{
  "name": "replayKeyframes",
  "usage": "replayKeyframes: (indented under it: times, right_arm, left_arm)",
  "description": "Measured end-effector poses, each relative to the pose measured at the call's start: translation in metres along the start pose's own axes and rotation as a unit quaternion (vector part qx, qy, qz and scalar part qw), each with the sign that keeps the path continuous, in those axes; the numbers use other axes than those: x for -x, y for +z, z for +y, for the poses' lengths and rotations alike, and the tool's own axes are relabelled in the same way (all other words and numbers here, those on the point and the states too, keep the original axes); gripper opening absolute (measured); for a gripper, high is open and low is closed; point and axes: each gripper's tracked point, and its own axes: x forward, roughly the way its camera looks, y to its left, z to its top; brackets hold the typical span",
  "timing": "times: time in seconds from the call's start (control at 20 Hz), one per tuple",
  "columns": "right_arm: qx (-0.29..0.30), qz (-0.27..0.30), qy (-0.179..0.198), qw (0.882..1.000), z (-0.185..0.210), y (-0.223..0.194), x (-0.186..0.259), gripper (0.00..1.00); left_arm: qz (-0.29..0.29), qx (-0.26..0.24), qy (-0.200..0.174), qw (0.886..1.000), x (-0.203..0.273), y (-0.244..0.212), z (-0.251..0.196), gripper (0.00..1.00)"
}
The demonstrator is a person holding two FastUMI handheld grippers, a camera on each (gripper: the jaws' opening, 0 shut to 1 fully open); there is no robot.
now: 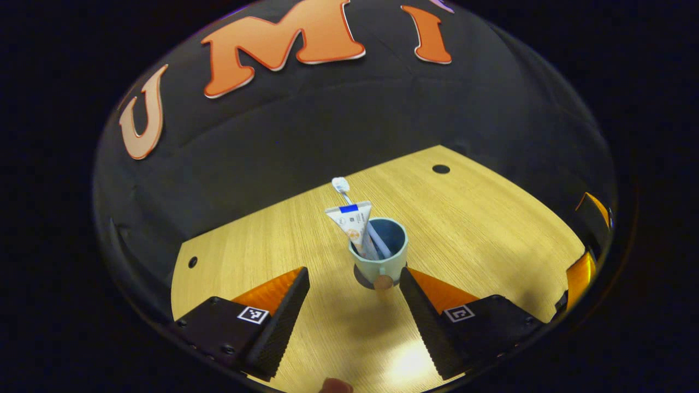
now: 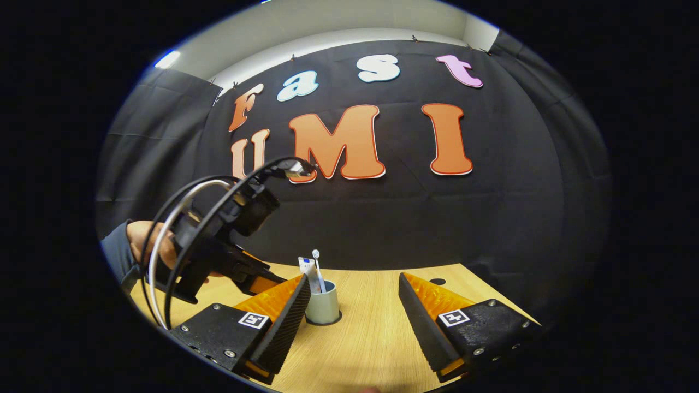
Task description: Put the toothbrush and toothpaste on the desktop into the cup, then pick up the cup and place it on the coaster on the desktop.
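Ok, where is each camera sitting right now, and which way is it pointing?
Left gripper view: rides the left claw, angled down at the desktop; its open fingers frame the cup with toothpaste and toothbrush inside.
Right gripper view: rides the right claw, aimed level across the desktop at the booth wall; its open fingers show, plus the left claw and the hand holding it.
Shared: the cup, standing on a dark coaster, and its contents.

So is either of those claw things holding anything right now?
No. The left gripper and right gripper are both open and hold nothing; the cup, with toothbrush and toothpaste inside, stands free.
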Motion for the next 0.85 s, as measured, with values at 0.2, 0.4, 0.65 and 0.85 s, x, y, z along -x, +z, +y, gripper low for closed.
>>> replayKeyframes:
  times: [0.2,0.4,0.65,0.85]
  right_arm:
    - [0.009,-0.017,-0.004,1.000,0.009,0.014,-0.003,0.97]
    - [0.022,-0.062,-0.021,0.998,0.011,0.045,0.003,0.97]
    - [0.036,-0.097,-0.026,0.994,0.021,0.068,0.012,0.97]
    - [0.052,-0.102,-0.035,0.993,0.022,0.068,0.017,0.96]
  left_arm:
    - [-0.098,0.012,0.040,0.994,0.052,0.027,0.026,1.00]
    - [-0.191,0.043,0.046,0.980,0.098,0.038,0.041,0.99]
    - [-0.280,0.073,0.083,0.954,0.136,0.037,0.063,0.99]
    - [-0.333,0.095,0.119,0.931,0.169,0.028,0.076,0.99]
